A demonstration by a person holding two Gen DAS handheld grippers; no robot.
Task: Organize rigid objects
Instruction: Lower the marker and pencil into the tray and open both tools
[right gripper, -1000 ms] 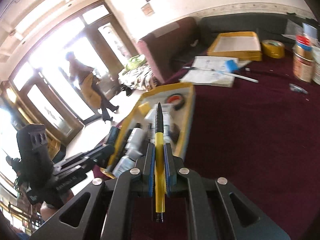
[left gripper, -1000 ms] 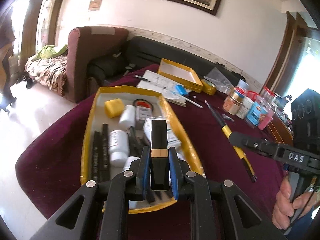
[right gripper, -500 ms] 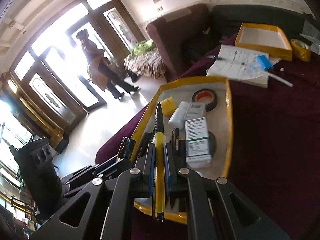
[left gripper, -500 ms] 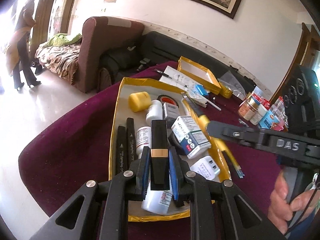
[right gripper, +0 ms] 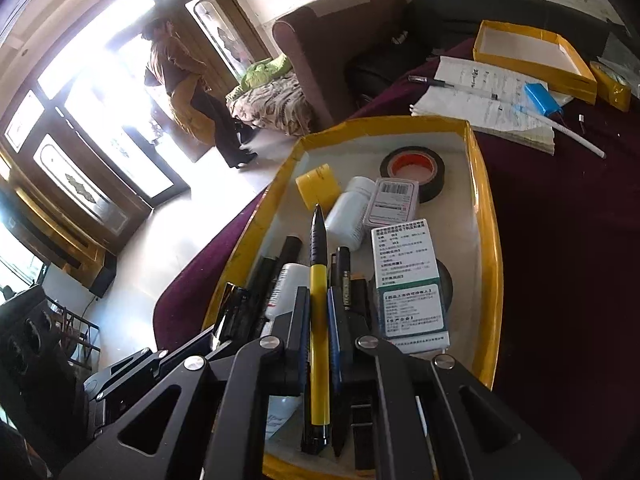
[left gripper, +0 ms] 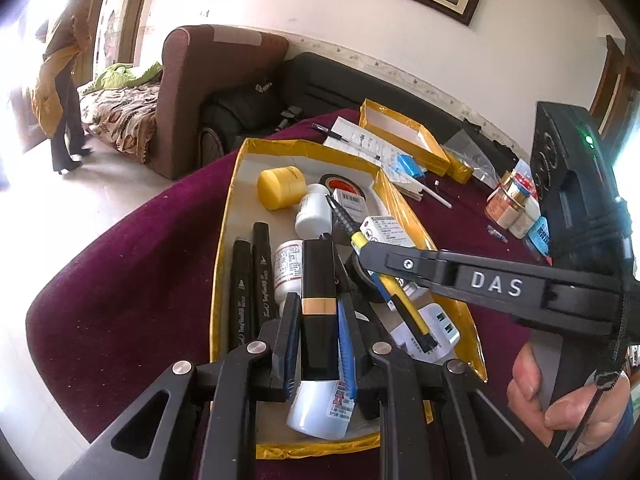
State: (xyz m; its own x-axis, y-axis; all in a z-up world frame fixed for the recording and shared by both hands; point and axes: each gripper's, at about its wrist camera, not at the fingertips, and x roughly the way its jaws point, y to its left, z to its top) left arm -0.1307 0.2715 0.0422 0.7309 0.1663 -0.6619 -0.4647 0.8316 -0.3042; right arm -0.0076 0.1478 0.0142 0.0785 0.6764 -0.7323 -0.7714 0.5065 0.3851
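My left gripper (left gripper: 319, 322) is shut on a black lipstick tube with a gold band (left gripper: 318, 280), held over the near end of the yellow-edged tray (left gripper: 230, 216). My right gripper (right gripper: 319, 316) is shut on a yellow and black pen (right gripper: 319, 280), which hangs over the same tray (right gripper: 486, 216). From the left wrist, the right gripper (left gripper: 366, 254) reaches in from the right with the pen (left gripper: 394, 292) slanting across the tray. Inside lie black markers (left gripper: 250, 280), white bottles (left gripper: 314, 212), a yellow jar (left gripper: 280, 186), a tape roll (right gripper: 412, 172) and medicine boxes (right gripper: 408, 284).
A second, smaller yellow tray (right gripper: 532, 56) sits at the back on the maroon tablecloth (right gripper: 568, 240), beside papers (right gripper: 488, 96) and a blue block (right gripper: 542, 98). Jars and tins (left gripper: 514, 204) stand at the right. A person (right gripper: 184, 80) stands by the doors beyond a sofa (left gripper: 216, 88).
Both grippers have come down and in over the big tray. The right one swung left from the bare cloth with the pen, which now hangs above the tray's contents.
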